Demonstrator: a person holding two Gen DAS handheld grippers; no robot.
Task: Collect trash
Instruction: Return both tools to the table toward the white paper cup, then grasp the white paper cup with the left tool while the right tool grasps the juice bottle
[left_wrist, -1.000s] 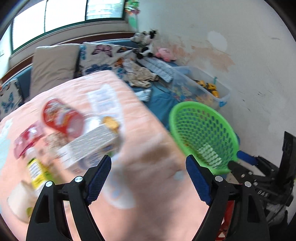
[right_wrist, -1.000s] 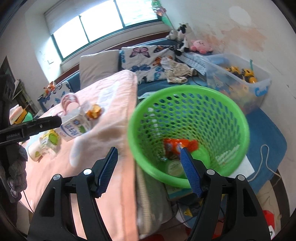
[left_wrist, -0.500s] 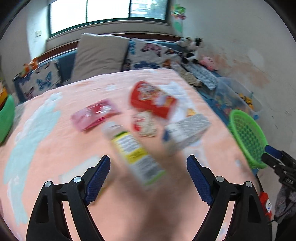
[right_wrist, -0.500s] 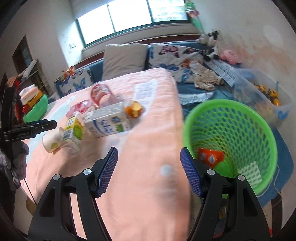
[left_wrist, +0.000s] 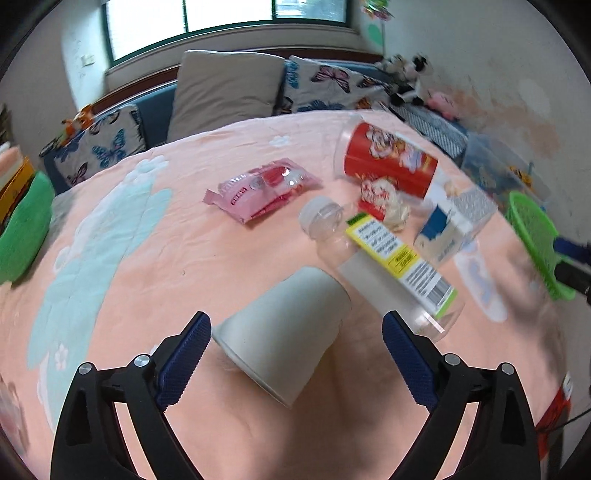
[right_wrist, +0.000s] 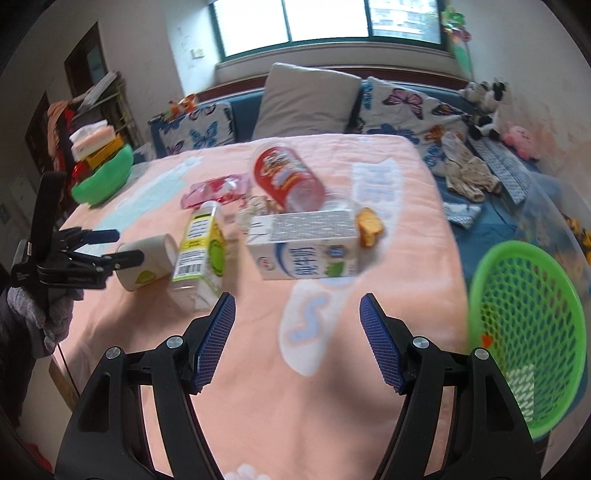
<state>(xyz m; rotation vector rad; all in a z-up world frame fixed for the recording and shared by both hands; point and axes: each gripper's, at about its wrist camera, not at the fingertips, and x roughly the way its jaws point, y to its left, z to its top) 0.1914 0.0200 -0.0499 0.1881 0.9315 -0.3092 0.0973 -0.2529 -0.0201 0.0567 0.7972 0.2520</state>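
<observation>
Trash lies on a pink blanket (left_wrist: 184, 266): a white paper cup (left_wrist: 284, 339) on its side, a clear bottle (left_wrist: 388, 258) with a yellow-green label, a milk carton (right_wrist: 306, 243), a red tube can (left_wrist: 388, 162), a pink wrapper (left_wrist: 262, 188) and a crumpled wrapper (left_wrist: 384, 199). My left gripper (left_wrist: 295, 347) is open, its fingers on either side of the cup, apart from it. My right gripper (right_wrist: 297, 339) is open and empty, just short of the carton. The green mesh basket (right_wrist: 528, 332) stands at the right, with the left gripper (right_wrist: 110, 247) at the cup (right_wrist: 147, 264) on the left.
Pillows (right_wrist: 306, 99) and a blue couch stand beyond the blanket. A green cushion (right_wrist: 105, 175) with stacked items is at the far left. Clothes (right_wrist: 469, 173) and a clear toy bin (right_wrist: 561, 214) lie to the right near the wall.
Both grippers swung left, away from the basket toward the trash. The left one closed in on the paper cup; the right one now faces the milk carton.
</observation>
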